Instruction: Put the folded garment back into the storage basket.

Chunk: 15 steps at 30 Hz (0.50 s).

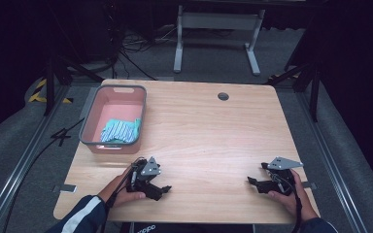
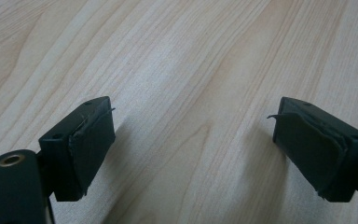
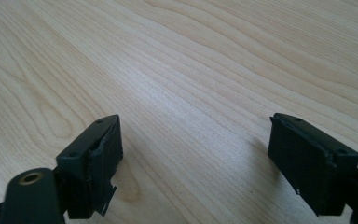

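The left gripper point(image 1: 161, 188) rests low at the near edge of the bench point(image 1: 213, 131), held in the person's left hand point(image 1: 126, 187), with its jaws pointing toward the middle of the bench. In the left gripper view its jaws stand wide apart, with bare wood grain between them and nothing held. The pad point(image 2: 91, 149) on one jaw is frayed along its upper edge.

The right gripper point(image 1: 253, 182) sits well apart from it, at the near right of the bench in the right hand point(image 1: 291, 194), its jaws pointing back toward the left gripper. In the right gripper view these jaws also stand wide apart over bare wood, gripping nothing. A grey three-cornered plate point(image 1: 282, 163) tops this gripper, and a similar one tops the left.

Nearest the left gripper, at the far left of the bench, stands a grey-rimmed pink bin point(image 1: 94, 109). Inside it, toward its near end, lies a folded teal patterned cloth point(image 1: 120, 130). The bin is near the left gripper but not touching it.

A dark round hole point(image 1: 223, 96) sits near the bench's far edge. Beyond the bench, cables lie on grey floor beside a white frame point(image 1: 217, 22).
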Each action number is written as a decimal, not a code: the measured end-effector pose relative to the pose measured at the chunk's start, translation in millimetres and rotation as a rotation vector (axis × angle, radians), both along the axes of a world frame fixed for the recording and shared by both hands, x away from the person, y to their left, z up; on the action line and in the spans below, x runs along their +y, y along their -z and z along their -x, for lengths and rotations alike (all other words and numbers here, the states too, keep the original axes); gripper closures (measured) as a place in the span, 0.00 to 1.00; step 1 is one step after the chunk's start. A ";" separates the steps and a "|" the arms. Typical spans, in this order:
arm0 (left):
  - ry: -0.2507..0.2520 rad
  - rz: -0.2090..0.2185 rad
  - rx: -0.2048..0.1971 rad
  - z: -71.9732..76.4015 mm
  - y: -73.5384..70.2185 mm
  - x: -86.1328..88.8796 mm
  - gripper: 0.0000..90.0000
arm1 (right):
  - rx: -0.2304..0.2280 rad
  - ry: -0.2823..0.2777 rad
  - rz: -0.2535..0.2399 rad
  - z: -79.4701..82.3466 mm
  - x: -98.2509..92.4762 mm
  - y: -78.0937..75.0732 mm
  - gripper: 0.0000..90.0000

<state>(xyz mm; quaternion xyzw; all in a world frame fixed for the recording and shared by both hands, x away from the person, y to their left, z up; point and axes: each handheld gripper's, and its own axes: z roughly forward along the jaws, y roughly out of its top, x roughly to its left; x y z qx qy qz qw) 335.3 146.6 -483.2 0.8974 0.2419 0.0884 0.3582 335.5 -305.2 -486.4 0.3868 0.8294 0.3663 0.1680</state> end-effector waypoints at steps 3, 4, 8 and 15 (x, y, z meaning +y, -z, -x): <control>-0.001 -0.002 0.002 -0.1 0.0 -0.2 0.14 | -0.001 0.006 0.000 0.4 0.3 0.1 0.20; -0.001 -0.004 0.003 -0.2 -0.2 -0.2 0.14 | 0.000 0.008 0.000 0.6 0.3 0.1 0.20; -0.001 -0.005 0.002 -0.6 -0.1 -0.4 0.13 | -0.001 0.008 0.000 0.6 0.3 0.1 0.20; -0.001 -0.005 0.007 -1.3 0.1 -1.6 0.12 | -0.001 0.008 0.000 0.5 0.3 0.1 0.20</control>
